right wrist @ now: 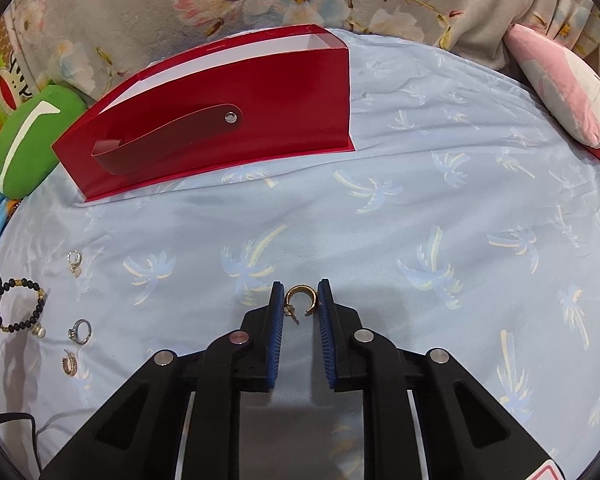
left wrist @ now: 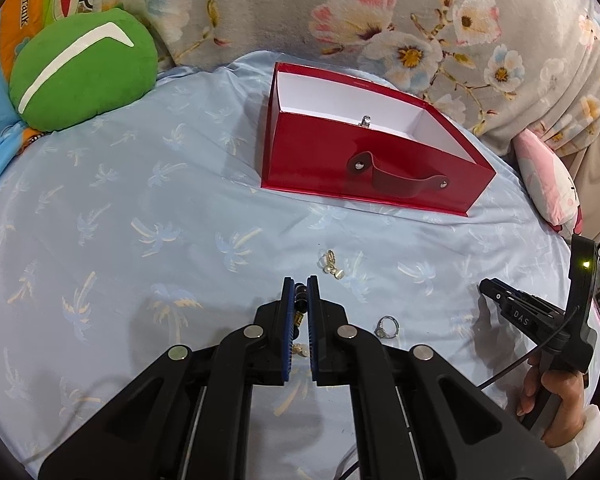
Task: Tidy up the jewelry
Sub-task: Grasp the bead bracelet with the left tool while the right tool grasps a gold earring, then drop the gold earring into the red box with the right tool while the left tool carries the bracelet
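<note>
So the whole setup sits on a light blue bedsheet printed with pale palm trees (left wrist: 140, 200), and the open red cardboard box with a white inside and a dark red strap handle (left wrist: 340, 168) is parked toward the back of it, near the grey floral blanket (left wrist: 420, 20). There's already a small silver piece (left wrist: 365, 121) sitting inside the box against the far wall, can't make out what it is exactly. The left gripper (left wrist: 300, 282) has its blue-padded fingers squeezed nearly together on the dark beaded bracelet with a few gold beads (right wrist: 18, 306), and from the right wrist view you can see the rest of that bracelet loop lying on the sheet. Just ahead of the left fingertips is a little cluster of gold and pearl earrings (left wrist: 332, 266), and off to the side is a silver ring with a stone (left wrist: 388, 326), with a small gold hoop (right wrist: 69, 365) near it. The right gripper (right wrist: 300, 286) is low over the sheet with its jaws partly open, and a chunky gold hoop earring (right wrist: 300, 298) sits right between the tips, but I can't tell if the pads are actually touching it. A round green plush cushion with a white stripe (left wrist: 84, 76) is off to the left, and a pink and white plush toy (right wrist: 560, 92) lies on the right edge.
</note>
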The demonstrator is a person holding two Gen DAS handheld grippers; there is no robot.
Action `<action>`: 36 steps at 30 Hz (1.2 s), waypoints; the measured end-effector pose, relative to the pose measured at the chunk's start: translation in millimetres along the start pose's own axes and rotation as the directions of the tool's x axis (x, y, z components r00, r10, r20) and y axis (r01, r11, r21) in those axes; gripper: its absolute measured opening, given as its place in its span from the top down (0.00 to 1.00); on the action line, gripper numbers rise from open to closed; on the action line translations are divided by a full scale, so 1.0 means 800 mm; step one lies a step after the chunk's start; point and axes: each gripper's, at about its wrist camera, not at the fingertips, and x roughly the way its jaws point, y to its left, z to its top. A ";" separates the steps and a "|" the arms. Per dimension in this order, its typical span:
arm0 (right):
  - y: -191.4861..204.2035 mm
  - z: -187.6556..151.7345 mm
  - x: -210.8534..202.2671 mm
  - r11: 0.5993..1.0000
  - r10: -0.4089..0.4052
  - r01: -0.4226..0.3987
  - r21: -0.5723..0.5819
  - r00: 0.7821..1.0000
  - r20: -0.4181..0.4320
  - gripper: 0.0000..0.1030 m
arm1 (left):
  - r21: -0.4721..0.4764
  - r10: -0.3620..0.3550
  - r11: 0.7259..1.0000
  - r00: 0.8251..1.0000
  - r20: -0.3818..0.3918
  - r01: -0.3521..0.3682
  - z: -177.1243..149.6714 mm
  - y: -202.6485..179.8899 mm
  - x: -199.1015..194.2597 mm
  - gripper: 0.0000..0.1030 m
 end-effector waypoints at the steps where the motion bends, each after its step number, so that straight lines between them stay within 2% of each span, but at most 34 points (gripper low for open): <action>1: -0.001 0.000 -0.001 1.000 0.002 -0.002 0.004 1.000 0.002 0.85 | 0.002 -0.002 1.000 1.000 -0.001 0.002 0.000 -0.001 0.000 0.95; 5: -0.004 0.003 -0.014 0.999 0.031 -0.031 0.024 0.999 0.020 0.85 | 0.011 -0.003 1.000 1.000 0.005 0.003 0.003 -0.004 -0.003 0.95; 9: 0.001 0.018 -0.045 0.998 0.066 -0.067 0.016 0.995 0.075 0.85 | 0.034 -0.003 0.999 0.999 0.032 0.001 0.023 -0.010 -0.013 0.95; 15: 0.020 0.085 -0.092 0.993 0.107 -0.096 -0.067 0.975 0.194 0.85 | 0.112 0.006 0.993 0.993 0.121 -0.020 0.091 -0.037 -0.027 0.95; 18: 0.026 0.131 -0.099 0.989 0.134 -0.114 -0.097 0.963 0.232 0.85 | 0.151 0.005 0.988 0.986 0.167 -0.030 0.138 -0.056 -0.027 1.00; 22: 0.033 0.202 -0.086 0.980 0.186 -0.161 -0.117 0.951 0.247 0.85 | 0.178 -0.008 0.984 0.976 0.217 -0.032 0.201 -0.078 -0.014 1.00; 24: 0.034 0.233 -0.070 0.978 0.201 -0.178 -0.112 0.949 0.244 0.85 | 0.193 -0.017 0.981 0.976 0.216 -0.026 0.229 -0.090 0.002 1.00; 28: 0.036 0.283 -0.029 0.977 0.204 -0.186 -0.102 0.953 0.223 0.85 | 0.197 0.013 0.979 0.979 0.206 -0.054 0.270 -0.103 0.041 1.00; 30: 0.038 0.290 -0.020 0.978 0.201 -0.182 -0.104 0.955 0.220 0.85 | 0.190 0.002 0.981 0.981 0.193 -0.040 0.269 -0.098 0.049 1.00; 33: 0.043 0.274 -0.021 0.976 0.203 -0.176 -0.130 0.951 0.232 0.85 | 0.183 0.015 0.982 0.987 0.160 -0.044 0.239 -0.082 0.052 0.98; 34: 0.044 0.265 -0.021 0.975 0.204 -0.175 -0.139 0.951 0.232 0.85 | 0.179 0.022 0.983 0.992 0.128 -0.045 0.221 -0.073 0.056 0.96; 35: 0.044 0.256 -0.020 0.972 0.216 -0.187 -0.142 0.951 0.223 0.85 | 0.171 0.034 0.984 0.995 0.094 -0.050 0.204 -0.064 0.061 0.82; 36: 0.045 0.249 -0.020 0.970 0.226 -0.198 -0.144 0.950 0.216 0.85 | 0.162 0.043 0.986 0.998 0.055 -0.051 0.187 -0.055 0.068 0.57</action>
